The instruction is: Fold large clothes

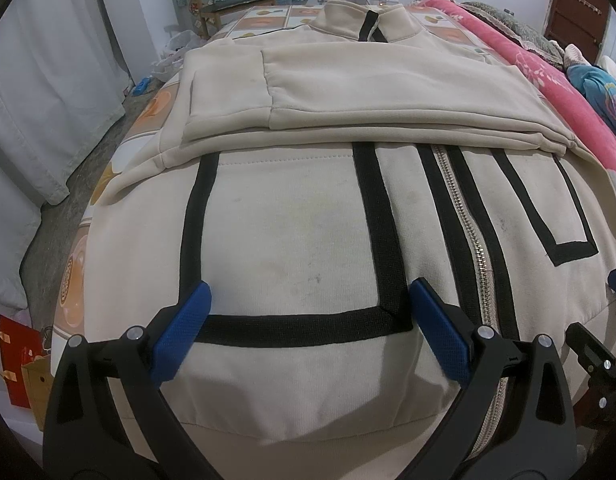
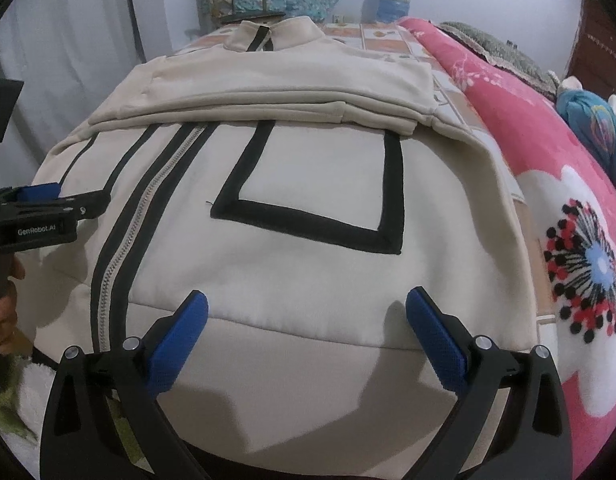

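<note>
Both wide open: left claw and right claw over the jacket, holding nothing. Spread flat on bed, pink blanket alongside.

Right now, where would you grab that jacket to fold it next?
Probably the jacket's bottom hem, one corner per gripper, coming in low from the near edge. The sleeves already lie folded across the chest, and the left gripper and right gripper hang open just above that hem.
</note>
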`<move>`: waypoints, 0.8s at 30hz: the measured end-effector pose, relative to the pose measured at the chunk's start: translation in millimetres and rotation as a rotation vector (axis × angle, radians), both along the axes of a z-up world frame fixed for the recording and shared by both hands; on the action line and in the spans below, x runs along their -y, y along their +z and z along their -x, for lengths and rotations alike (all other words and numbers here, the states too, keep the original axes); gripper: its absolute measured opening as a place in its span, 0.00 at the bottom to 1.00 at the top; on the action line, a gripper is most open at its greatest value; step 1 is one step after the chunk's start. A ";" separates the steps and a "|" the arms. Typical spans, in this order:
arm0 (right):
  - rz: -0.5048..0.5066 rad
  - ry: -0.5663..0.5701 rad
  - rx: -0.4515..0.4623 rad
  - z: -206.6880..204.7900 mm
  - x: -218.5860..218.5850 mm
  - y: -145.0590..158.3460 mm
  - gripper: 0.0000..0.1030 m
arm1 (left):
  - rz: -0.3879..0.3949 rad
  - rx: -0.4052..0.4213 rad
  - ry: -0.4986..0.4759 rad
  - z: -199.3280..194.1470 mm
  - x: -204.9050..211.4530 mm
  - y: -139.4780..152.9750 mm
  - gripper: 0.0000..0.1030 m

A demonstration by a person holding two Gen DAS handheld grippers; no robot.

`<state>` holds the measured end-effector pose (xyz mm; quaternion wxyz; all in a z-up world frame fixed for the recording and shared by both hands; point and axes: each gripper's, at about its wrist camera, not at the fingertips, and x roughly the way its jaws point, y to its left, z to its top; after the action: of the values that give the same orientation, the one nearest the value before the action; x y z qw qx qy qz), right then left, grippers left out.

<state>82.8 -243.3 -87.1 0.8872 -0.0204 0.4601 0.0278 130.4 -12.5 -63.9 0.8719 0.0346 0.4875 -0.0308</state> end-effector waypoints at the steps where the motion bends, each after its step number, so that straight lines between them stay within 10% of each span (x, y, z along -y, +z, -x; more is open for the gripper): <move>1: -0.007 -0.002 -0.003 -0.2 0.8 -0.8 0.93 | 0.000 0.000 0.001 -0.3 0.3 0.2 0.93; 24: -0.032 0.041 -0.008 -1.0 -7.5 -8.0 0.94 | 0.014 0.012 -0.031 -0.3 -4.3 2.7 0.93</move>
<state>83.8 -235.7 -95.1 0.8847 -0.0153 0.4628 0.0534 130.7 -8.2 -61.2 0.8744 0.0361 0.4816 -0.0476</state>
